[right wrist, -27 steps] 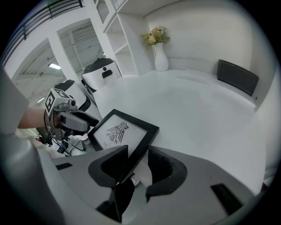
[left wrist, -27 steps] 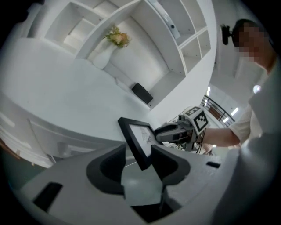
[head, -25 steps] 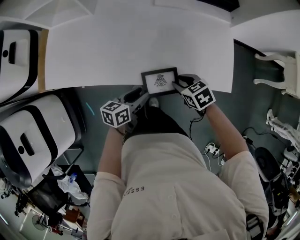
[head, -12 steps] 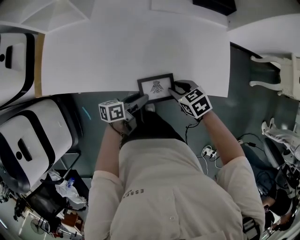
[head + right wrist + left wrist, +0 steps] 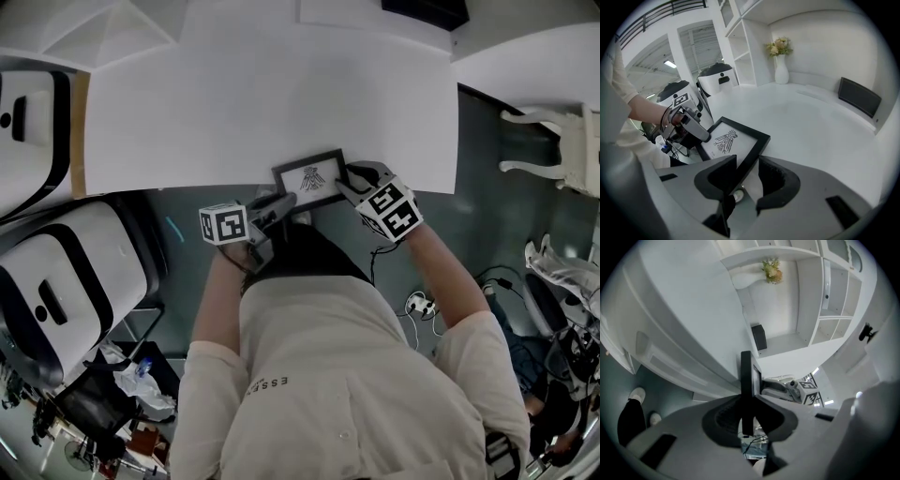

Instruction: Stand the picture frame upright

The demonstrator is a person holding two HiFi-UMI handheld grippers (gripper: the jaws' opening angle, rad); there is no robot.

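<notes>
The picture frame [image 5: 309, 176], black with a bird drawing, lies at the near edge of the white table [image 5: 262, 94] and partly overhangs it. My left gripper [image 5: 281, 200] is at the frame's left end. In the left gripper view the frame [image 5: 746, 376] stands edge-on between the jaws, which have just been closing onto it, and my left gripper [image 5: 750, 401] is now shut on it. My right gripper [image 5: 349, 175] holds the frame's right end. In the right gripper view the frame [image 5: 729, 140] runs down between the pads of my right gripper [image 5: 747, 171], shut on that edge.
Two white-and-black machines [image 5: 56, 281] [image 5: 28, 103] stand left of the table. A white chair [image 5: 562, 141] is at the right. At the back are a vase of flowers [image 5: 781, 65] and a black box [image 5: 860, 97]. Cables lie on the floor [image 5: 422, 302].
The left gripper has rolled and its jaws have closed on the frame's left end. The frame has turned slightly, its right end now farther from me. The right gripper has stayed put.
</notes>
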